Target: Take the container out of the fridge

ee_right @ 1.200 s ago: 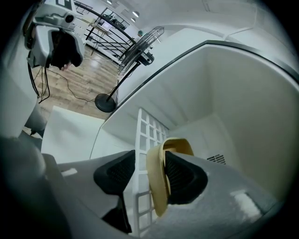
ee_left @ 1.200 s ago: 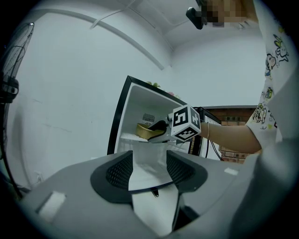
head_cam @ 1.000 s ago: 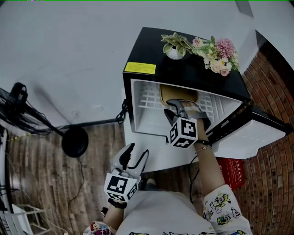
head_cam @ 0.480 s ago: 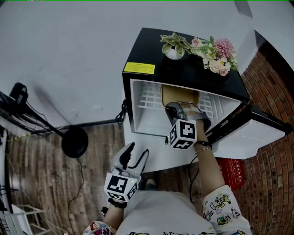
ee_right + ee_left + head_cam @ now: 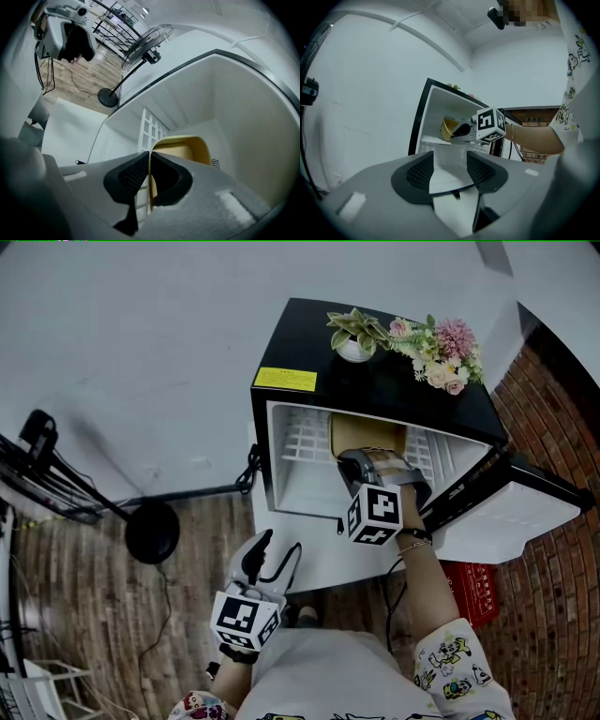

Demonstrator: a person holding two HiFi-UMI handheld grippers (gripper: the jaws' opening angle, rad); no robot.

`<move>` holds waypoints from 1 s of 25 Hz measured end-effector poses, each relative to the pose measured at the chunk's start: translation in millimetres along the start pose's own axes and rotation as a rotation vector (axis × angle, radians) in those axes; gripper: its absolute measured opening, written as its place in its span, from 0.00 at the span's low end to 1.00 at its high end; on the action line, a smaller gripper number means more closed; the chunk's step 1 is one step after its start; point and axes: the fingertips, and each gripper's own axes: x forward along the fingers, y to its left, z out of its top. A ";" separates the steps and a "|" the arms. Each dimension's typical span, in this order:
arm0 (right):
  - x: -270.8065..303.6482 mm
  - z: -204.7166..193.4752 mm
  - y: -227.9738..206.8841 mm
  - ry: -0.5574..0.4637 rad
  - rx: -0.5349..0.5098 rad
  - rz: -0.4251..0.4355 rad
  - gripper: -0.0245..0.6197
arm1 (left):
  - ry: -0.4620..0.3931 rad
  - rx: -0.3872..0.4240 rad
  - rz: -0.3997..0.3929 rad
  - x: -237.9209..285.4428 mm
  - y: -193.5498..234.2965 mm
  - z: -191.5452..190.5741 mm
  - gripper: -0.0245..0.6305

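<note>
The black-topped white mini fridge (image 5: 375,395) stood at 1 o'clock in the head view, with its white door (image 5: 511,512) swung open toward 4 o'clock. A black floor fan (image 5: 153,529) stood on the wooden floor at 9 o'clock. On the fridge top sat a pink-and-white flower bouquet (image 5: 441,348) and, at its 9 o'clock, a small potted green plant (image 5: 356,334).

The yellow plastic container (image 5: 361,434) sat inside the fridge on the white wire shelf (image 5: 305,442), toward the shelf's 3 o'clock side. It stood upright with its open mouth up. Its rounded rim ran back into the fridge, but I could not tell which of its sides was the longer.

The right gripper (image 5: 361,467) reached in from 6 o'clock. Its jaws were pinched narrow on the container's near left wall. Only the right gripper view showed this grip, the thin yellow wall (image 5: 187,150) squeezed between the two black pads (image 5: 133,176). In the head view the marker cube covered that contact.

The left gripper (image 5: 274,554) hung at 6 o'clock near the person's body, outside the fridge. Its jaws stood wide with nothing between them. Its own view showed the container (image 5: 447,127) from the side.

A second earlier the right gripper's jaws had stood apart around that wall, and they had since closed on it. Neither hand had shifted.
</note>
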 end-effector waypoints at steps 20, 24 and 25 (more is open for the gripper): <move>-31.7 9.6 10.5 0.016 0.028 -0.013 0.06 | -0.010 0.016 -0.012 -23.7 -0.6 7.6 0.37; -41.4 9.3 16.0 0.017 0.061 -0.012 0.06 | -0.008 0.020 -0.028 -24.3 -1.2 5.1 0.37; -44.2 8.7 17.0 0.019 0.067 -0.014 0.06 | -0.007 0.023 -0.033 -23.9 -1.3 4.8 0.37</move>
